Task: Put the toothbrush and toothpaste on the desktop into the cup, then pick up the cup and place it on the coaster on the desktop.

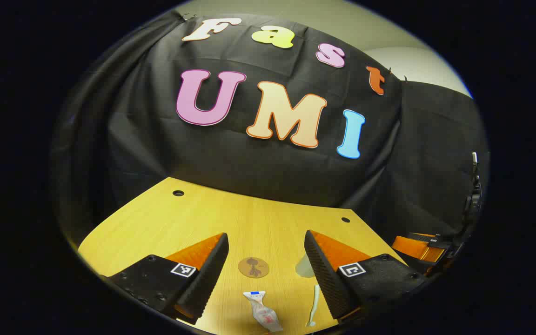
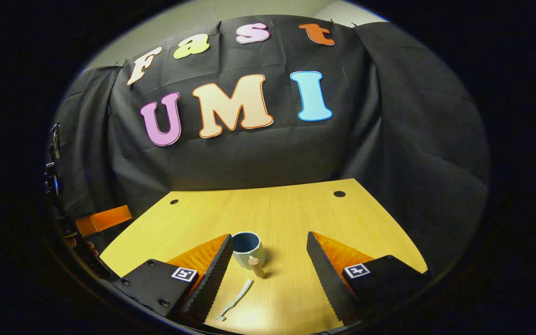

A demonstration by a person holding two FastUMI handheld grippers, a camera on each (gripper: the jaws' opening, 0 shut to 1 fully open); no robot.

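In the left gripper view a round brown coaster (image 1: 253, 267) lies on the yellow wooden desktop (image 1: 179, 218) between my open left gripper's (image 1: 265, 233) fingers. A crumpled white toothpaste tube (image 1: 262, 312) lies nearer, and a pale toothbrush (image 1: 313, 304) lies beside the right finger. That finger hides most of the cup (image 1: 304, 267). In the right gripper view the pale blue-green cup (image 2: 248, 251) with a wooden handle stands upright just inside the left finger. The toothbrush (image 2: 235, 300) lies in front of it. My right gripper (image 2: 268, 235) is open and holds nothing.
The desktop (image 2: 296, 209) has small dark holes (image 2: 339, 193) near its far corners and ends at the black cloth wall. The other gripper (image 1: 424, 249) hangs off the table's right edge in the left gripper view, and at far left (image 2: 103, 218) in the right gripper view.
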